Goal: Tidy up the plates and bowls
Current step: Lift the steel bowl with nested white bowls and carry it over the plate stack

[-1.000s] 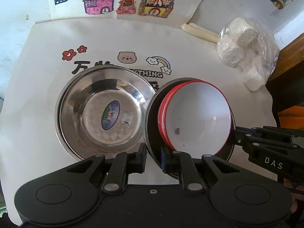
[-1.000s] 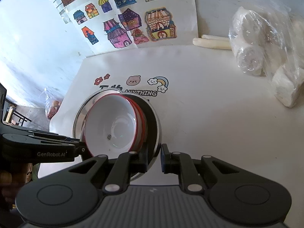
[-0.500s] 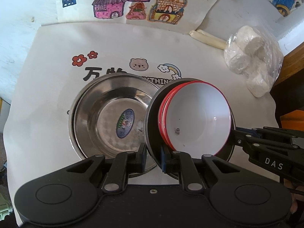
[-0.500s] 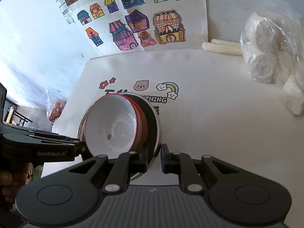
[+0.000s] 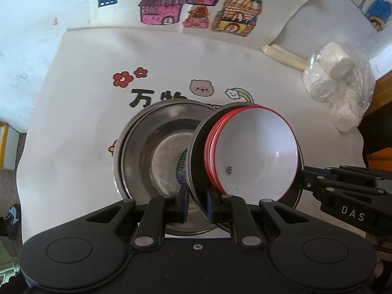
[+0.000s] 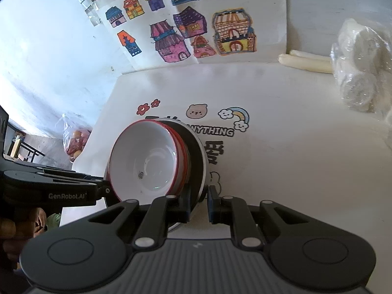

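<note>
Steel dominates the left of the left wrist view: a wide stainless basin (image 5: 152, 161) sits flat on the white printed table cover (image 5: 80, 103), a sticker on its floor. Compared with a second ago, the basin lies further right and lower in that view and is now partly hidden behind the carried stack, so the load has travelled sideways until it overlaps the basin's right side.

That load is a second steel plate (image 5: 196, 152) holding nested red-rimmed white bowls (image 5: 257, 152), tilted and clear of the table. The left gripper (image 5: 197, 207) is pinching the plate's near rim, its jaws pressed almost together on the thin metal. Across the stack, the right gripper (image 5: 300, 175) is clamped on the opposite rim; in its own view the right gripper (image 6: 198, 202) shows the same tight pinch on the plate edge, with the bowls (image 6: 147, 164) just left of it.

Further right, a pair of pale candles (image 5: 284, 55) and a plastic bag of white rolls (image 5: 340, 85) lie well apart from the dishes.

Judging by the overlap, the stack is nearly lined up for nesting into the basin; centring and levelling it appear to remain before lowering.
</note>
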A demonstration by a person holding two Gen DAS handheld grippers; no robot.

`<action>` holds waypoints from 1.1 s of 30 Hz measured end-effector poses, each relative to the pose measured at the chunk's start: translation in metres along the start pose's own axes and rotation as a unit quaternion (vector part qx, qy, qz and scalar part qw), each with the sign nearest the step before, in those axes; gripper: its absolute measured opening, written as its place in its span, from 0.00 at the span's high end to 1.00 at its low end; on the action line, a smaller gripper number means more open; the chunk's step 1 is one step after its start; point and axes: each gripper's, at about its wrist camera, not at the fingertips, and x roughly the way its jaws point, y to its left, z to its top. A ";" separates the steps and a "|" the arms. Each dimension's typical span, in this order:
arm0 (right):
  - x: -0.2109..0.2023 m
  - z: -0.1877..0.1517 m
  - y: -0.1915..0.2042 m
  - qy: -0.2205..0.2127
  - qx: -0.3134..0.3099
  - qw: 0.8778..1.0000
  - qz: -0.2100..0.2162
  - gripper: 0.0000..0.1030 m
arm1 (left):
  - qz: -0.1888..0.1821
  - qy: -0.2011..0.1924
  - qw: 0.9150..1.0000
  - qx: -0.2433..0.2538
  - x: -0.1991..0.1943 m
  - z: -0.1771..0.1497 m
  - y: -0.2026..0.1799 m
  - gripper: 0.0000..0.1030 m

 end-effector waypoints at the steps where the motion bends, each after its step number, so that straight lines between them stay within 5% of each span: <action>1: 0.002 0.001 0.002 0.001 -0.001 1.000 0.000 0.86 | 0.002 0.000 1.000 -0.001 0.000 0.000 0.002 0.86; 33: 0.043 0.006 0.023 0.020 0.018 1.000 -0.002 0.86 | 0.016 0.025 1.000 0.007 0.019 0.011 0.038 0.86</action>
